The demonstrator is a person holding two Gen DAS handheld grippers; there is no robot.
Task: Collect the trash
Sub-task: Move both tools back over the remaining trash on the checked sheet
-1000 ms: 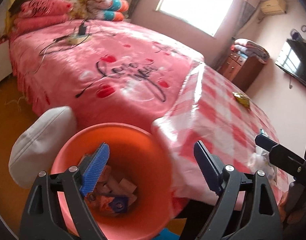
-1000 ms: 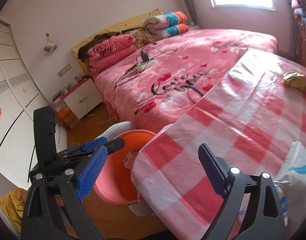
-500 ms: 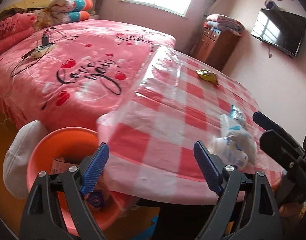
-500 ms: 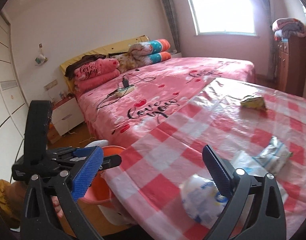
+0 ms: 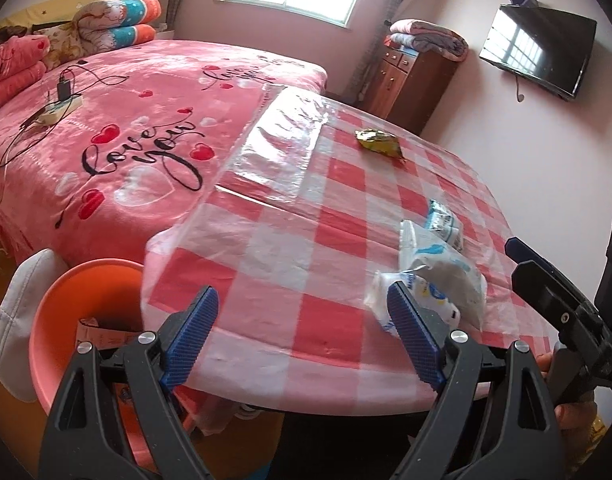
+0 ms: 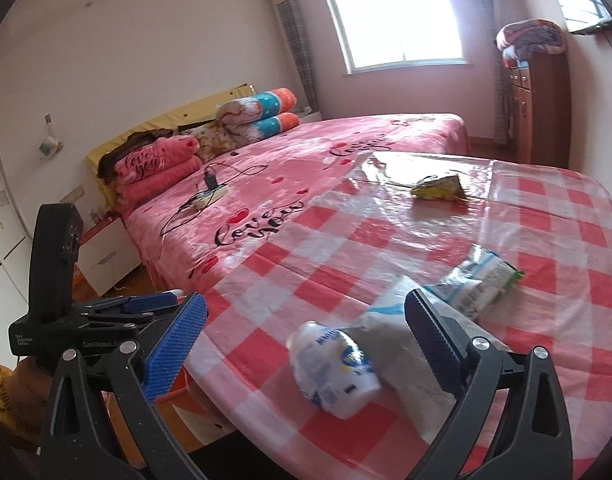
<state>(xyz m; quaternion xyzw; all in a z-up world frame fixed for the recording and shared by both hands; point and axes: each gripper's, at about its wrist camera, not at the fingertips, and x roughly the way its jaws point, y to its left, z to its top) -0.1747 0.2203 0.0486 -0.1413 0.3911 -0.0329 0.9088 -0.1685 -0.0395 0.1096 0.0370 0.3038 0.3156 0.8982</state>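
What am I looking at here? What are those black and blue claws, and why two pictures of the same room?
No robot: a person holds a clamp-like gripper in each hand, each with a camera looking along its fingers. One picture is from the left gripper, the other from the right gripper. Both are open and hold nothing. On the checked table lie a white wrapper, a crumpled bag, a small packet and a yellow wrapper. An orange bin stands beside the table, next to the bed.

Round table (image 5: 306, 320) under red-and-white checked plastic cloth, bearing crumpled white-and-blue wrappers (image 5: 433, 276) near the front edge, yellow-green snack packet (image 6: 439, 189) further back, well apart.
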